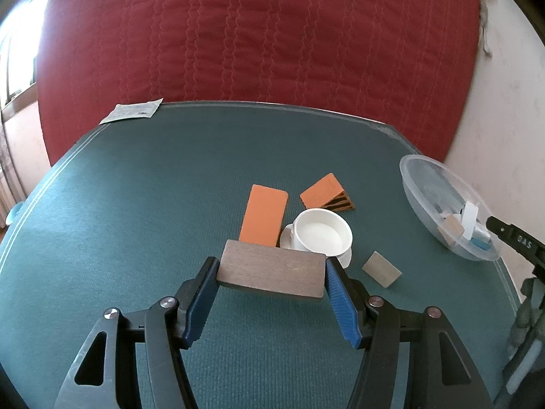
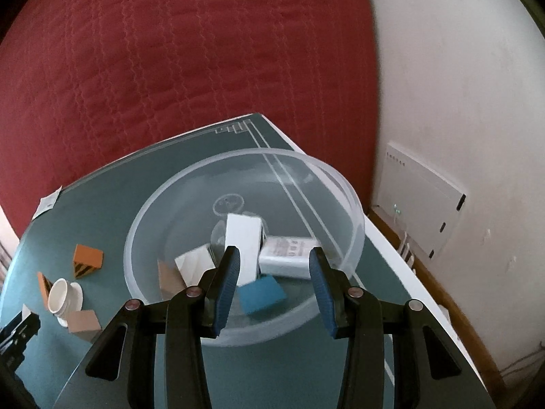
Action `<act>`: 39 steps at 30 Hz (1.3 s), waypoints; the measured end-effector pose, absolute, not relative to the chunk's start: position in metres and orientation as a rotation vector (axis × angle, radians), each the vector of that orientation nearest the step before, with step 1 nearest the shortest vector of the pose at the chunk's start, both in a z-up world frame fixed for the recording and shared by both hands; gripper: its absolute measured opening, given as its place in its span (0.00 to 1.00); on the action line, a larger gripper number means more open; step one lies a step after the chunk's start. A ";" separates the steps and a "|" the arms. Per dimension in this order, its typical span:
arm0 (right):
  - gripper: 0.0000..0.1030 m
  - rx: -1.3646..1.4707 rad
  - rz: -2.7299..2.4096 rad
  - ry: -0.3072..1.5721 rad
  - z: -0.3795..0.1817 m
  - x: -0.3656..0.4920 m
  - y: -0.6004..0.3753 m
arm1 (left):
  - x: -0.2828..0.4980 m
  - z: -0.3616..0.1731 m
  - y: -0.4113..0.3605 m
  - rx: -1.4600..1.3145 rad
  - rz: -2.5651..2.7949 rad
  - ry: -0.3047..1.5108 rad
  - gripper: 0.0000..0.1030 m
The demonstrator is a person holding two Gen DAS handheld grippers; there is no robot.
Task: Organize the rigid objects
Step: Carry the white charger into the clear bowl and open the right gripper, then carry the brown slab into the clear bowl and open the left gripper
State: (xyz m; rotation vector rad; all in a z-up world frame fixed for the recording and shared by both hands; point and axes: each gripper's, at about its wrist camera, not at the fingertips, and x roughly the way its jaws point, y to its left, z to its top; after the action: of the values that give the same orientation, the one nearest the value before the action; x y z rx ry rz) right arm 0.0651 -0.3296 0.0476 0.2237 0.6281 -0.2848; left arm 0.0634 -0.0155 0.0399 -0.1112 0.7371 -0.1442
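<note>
Teal mat (image 1: 143, 204) covers the table; red quilt (image 1: 259, 34) behind.

A red quilted cover (image 1: 259, 34) is filling the background behind the teal table mat (image 1: 136, 204). A white printed paper slip (image 1: 133, 110) is lying at the mat's far left corner, partly overhanging the edge. A white wall (image 2: 460, 85) is standing to the right, with a white router-like box (image 2: 422, 201) leaning against it, a small green light glowing.
</note>
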 end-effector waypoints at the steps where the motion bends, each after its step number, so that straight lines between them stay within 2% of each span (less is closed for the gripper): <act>1: 0.42 0.228 -0.285 0.627 0.047 0.063 -0.330 | 0.064 0.040 -0.016 -0.109 -0.144 0.738 0.63; 23: 0.44 0.287 -0.294 0.575 0.044 0.001 -0.353 | 0.065 0.049 -0.016 -0.125 -0.130 0.739 0.63; 27: 0.48 0.305 -0.294 0.567 0.041 -0.002 -0.359 | 0.067 0.059 -0.038 -0.098 -0.164 0.732 0.63; 39: 0.49 0.352 -0.271 0.562 0.036 -0.005 -0.369 | 0.076 0.077 -0.129 0.027 -0.322 0.727 0.63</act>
State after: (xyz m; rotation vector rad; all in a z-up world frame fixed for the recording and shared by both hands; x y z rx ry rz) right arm -0.0054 -0.3694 0.0358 0.3520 0.5618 -0.2707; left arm 0.0761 -0.1292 0.0768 0.0271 0.7272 -0.3223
